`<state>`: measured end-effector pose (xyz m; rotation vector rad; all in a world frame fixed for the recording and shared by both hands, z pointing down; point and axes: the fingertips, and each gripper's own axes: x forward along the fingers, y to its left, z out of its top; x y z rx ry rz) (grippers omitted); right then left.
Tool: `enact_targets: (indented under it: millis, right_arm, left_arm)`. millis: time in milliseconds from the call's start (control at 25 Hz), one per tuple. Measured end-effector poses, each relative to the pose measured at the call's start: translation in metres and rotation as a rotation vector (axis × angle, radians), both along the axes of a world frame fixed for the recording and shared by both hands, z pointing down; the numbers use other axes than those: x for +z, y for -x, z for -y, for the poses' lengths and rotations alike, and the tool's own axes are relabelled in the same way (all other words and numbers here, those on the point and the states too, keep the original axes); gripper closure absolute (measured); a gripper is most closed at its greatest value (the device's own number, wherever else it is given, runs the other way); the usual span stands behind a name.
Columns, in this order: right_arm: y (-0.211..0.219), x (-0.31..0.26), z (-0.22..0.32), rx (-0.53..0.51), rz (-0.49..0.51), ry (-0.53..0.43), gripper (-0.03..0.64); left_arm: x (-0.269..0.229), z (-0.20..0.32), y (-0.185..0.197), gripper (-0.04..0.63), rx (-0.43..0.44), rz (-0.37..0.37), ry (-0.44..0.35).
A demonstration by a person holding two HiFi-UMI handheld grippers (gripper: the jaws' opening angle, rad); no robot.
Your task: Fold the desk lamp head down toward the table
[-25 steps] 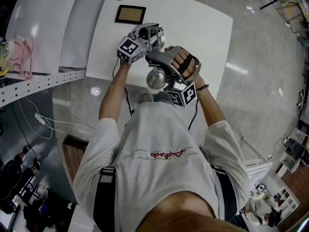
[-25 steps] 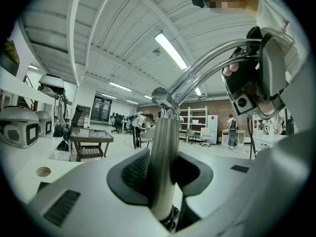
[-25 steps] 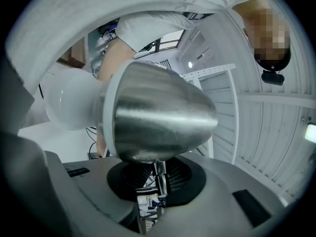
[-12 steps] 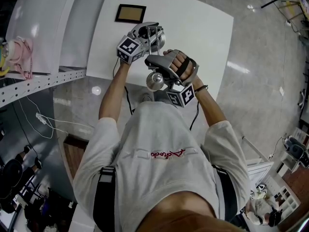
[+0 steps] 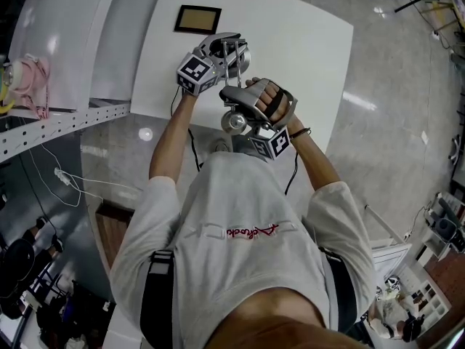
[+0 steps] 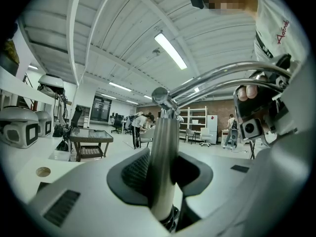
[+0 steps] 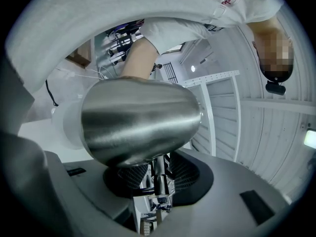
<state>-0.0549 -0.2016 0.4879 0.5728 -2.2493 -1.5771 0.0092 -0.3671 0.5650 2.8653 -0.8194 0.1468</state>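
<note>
Clamps the chrome lamp post (image 6: 163,147) in the left tool (image 6: 160,174) to brace the stand; has just been spreading the right tool (image 7: 158,177) round the thin neck (image 7: 159,163), seemingly slack; keeps the lamp head (image 7: 138,120) by the counter (image 5: 305,42) edge

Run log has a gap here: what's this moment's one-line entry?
left gripper: shut on lamp post | right gripper: jaws just opening, head stem between them | lamp head: above right jaws

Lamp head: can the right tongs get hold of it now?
Probably yes. The right tongs sit right by the lamp head; their jaws have just been opening and stand apart round its thin stem. Nothing blocks them.
</note>
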Motion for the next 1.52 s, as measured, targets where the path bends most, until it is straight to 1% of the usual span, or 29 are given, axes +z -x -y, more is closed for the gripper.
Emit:
enact_targets:
  millis: [280, 480, 520, 760, 880, 1040, 1120, 1160, 1200, 1240, 1280, 1520]
  right_arm:
    - [0.001, 0.004, 0.002, 0.008, -0.049, 0.006, 0.492]
    - [-0.006, 0.004, 0.004, 0.035, -0.041, 0.074, 0.440]
    - [-0.009, 0.003, 0.004, 0.045, -0.038, 0.077, 0.426]
    - [-0.033, 0.008, 0.006, 0.139, -0.034, 0.104, 0.425]
    - [-0.049, 0.012, 0.012, 0.195, -0.033, 0.137, 0.425]
    - [-0.061, 0.015, 0.015, 0.246, -0.033, 0.170, 0.426]
    - [-0.066, 0.015, 0.016, 0.271, -0.025, 0.168, 0.448]
    - [-0.068, 0.014, 0.017, 0.285, -0.018, 0.164, 0.457]
    - [-0.070, 0.013, 0.017, 0.299, -0.010, 0.159, 0.473]
    - [-0.071, 0.012, 0.016, 0.311, -0.002, 0.154, 0.527]
    - [-0.072, 0.012, 0.015, 0.321, 0.004, 0.152, 0.586]
    - [-0.069, 0.015, 0.008, 0.336, 0.019, 0.187, 0.586]
  left_arm:
    - [0.001, 0.000, 0.002, 0.454, -0.003, 0.011, 0.014]
    - [-0.002, -0.004, 0.007, 0.437, -0.015, 0.015, 0.015]
    - [-0.003, -0.005, 0.009, 0.436, -0.019, 0.015, 0.012]
    - [-0.007, -0.014, 0.022, 0.417, -0.038, 0.005, 0.011]
    - [-0.009, -0.016, 0.033, 0.417, -0.065, 0.000, 0.012]
    - [-0.009, -0.025, 0.055, 0.417, -0.110, -0.011, 0.024]
    - [-0.010, -0.031, 0.064, 0.420, -0.125, -0.001, 0.017]
    - [-0.011, -0.033, 0.067, 0.443, -0.133, 0.013, 0.009]
    - [-0.011, -0.035, 0.071, 0.501, -0.142, 0.030, -0.002]
    - [-0.012, -0.038, 0.074, 0.544, -0.151, 0.043, -0.014]
    - [-0.013, -0.040, 0.076, 0.571, -0.156, 0.050, -0.022]
    - [-0.023, -0.051, 0.075, 0.572, -0.162, 0.040, -0.037]
